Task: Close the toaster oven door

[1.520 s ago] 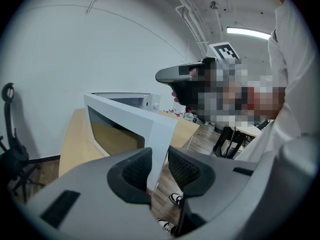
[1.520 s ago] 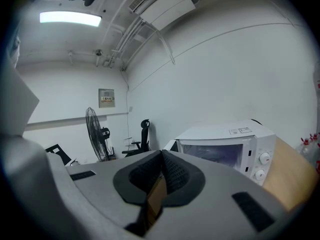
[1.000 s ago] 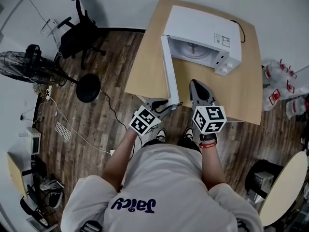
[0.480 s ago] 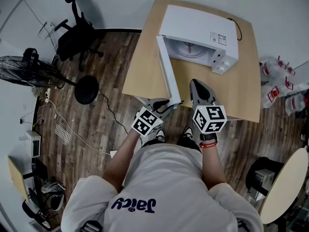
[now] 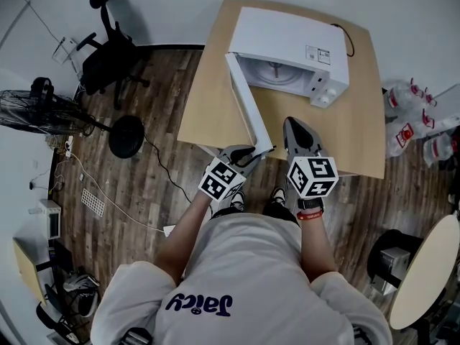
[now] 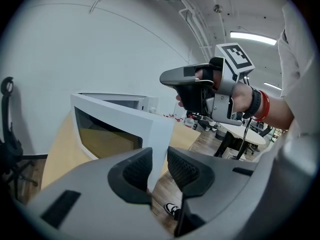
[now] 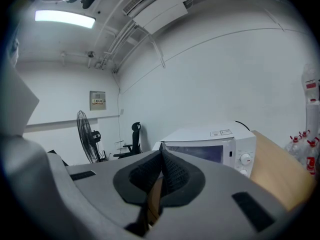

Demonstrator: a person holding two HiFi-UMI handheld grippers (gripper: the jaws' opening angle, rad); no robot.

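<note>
1. Fingers of left gripper (image 6: 159,160) pinch the free edge of the toaster oven door (image 6: 125,118), lower centre.
2. Fingers of right gripper (image 7: 161,159) pressed together, empty.
3. Door ajar; toaster oven (image 5: 287,34) upper centre on tabletop (image 5: 359,128).

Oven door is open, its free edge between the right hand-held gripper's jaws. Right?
No: the open door has its free edge between the jaws of the left hand-held gripper, per the left gripper view; the right hand-held gripper is shut, empty.
</note>
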